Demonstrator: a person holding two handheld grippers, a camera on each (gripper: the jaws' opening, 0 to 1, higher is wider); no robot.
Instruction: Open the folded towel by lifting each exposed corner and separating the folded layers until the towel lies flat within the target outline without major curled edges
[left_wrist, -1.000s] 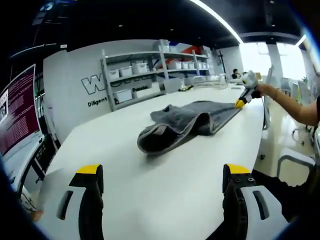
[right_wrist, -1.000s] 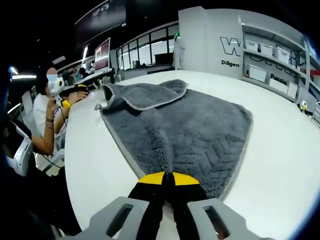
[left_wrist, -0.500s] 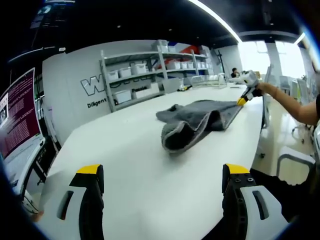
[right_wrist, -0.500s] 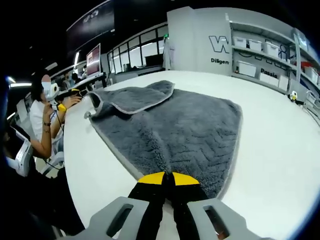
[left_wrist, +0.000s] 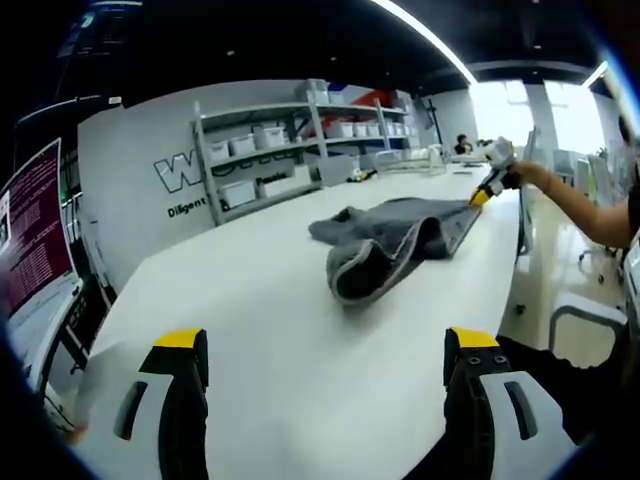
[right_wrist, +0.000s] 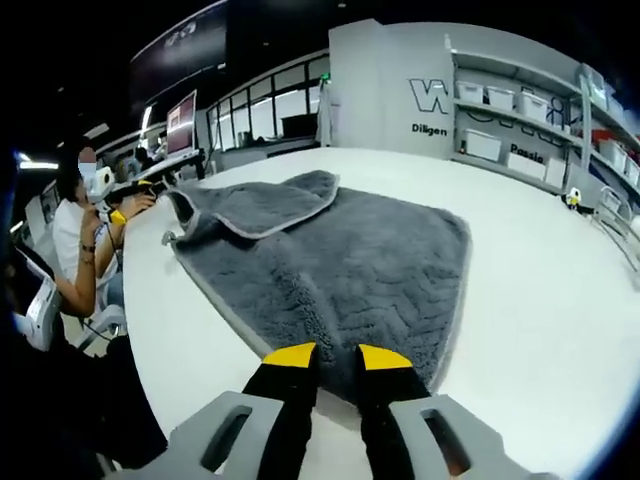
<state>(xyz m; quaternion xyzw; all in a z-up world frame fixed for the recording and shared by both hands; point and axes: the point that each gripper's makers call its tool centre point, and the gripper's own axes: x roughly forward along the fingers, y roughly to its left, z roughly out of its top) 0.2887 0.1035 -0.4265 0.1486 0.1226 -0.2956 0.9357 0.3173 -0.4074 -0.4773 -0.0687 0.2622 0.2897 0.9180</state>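
Observation:
A grey towel (left_wrist: 392, 238) lies on the white table (left_wrist: 260, 330), its near end still folded over into a rumpled hump. In the right gripper view the towel (right_wrist: 340, 255) spreads out ahead, with one corner flap folded back at the far left. My right gripper (right_wrist: 337, 358) stands open, its yellow-tipped jaws on either side of the towel's near corner. It also appears as the right gripper (left_wrist: 484, 195) at the towel's far end, held by a hand. My left gripper (left_wrist: 326, 342) hangs wide open over bare table, well short of the towel.
Shelves with white bins (left_wrist: 270, 135) line the lettered back wall. A monitor (left_wrist: 30, 240) stands at the left table edge. The person (right_wrist: 85, 235) sits by the table's side, with a white chair (left_wrist: 580, 320) near the edge.
The right gripper's jaws have parted and let go of the towel corner they held shut. Before that, the towel was dragged away from the left gripper.

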